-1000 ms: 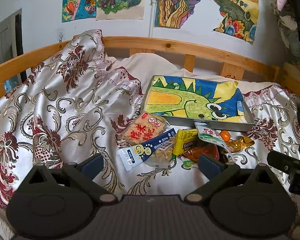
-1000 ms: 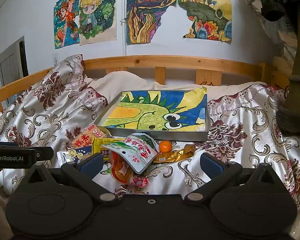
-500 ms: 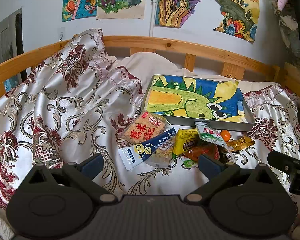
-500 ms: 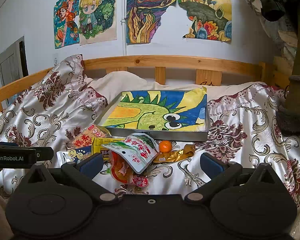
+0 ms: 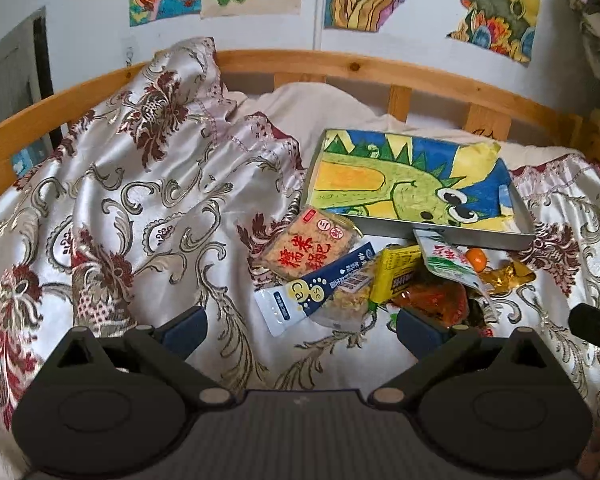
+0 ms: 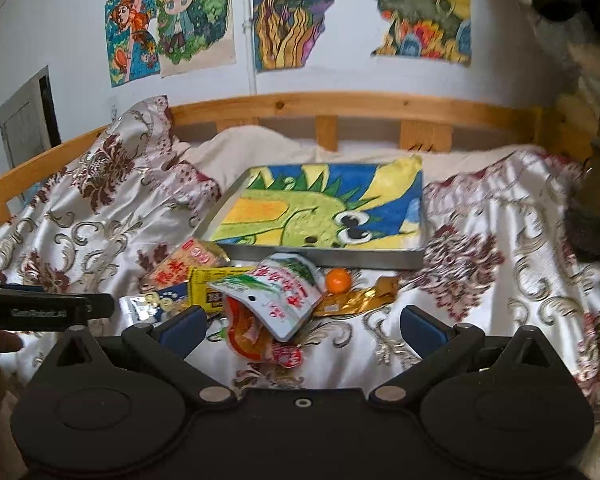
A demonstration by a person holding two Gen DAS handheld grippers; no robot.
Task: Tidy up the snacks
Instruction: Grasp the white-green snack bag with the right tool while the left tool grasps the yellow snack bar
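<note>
Above bed cover (image 5: 140,208), left gripper (image 5: 302,326) and right gripper (image 6: 302,326) both spread wide, empty, touching nothing; snack pile (image 6: 260,292) just ahead, beside tray (image 6: 324,256).

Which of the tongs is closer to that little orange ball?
Right. The right tongs sit open just in front of the orange ball; the left tongs hover open farther left, before the blue packet.

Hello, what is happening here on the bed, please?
A person holds two grippers over a pile of snack packets on a bed cover. The left gripper and the right gripper are both open and hold nothing. The metal tray with a dinosaur drawing, behind the pile, has no snacks in it. A small orange ball lies near it.
</note>
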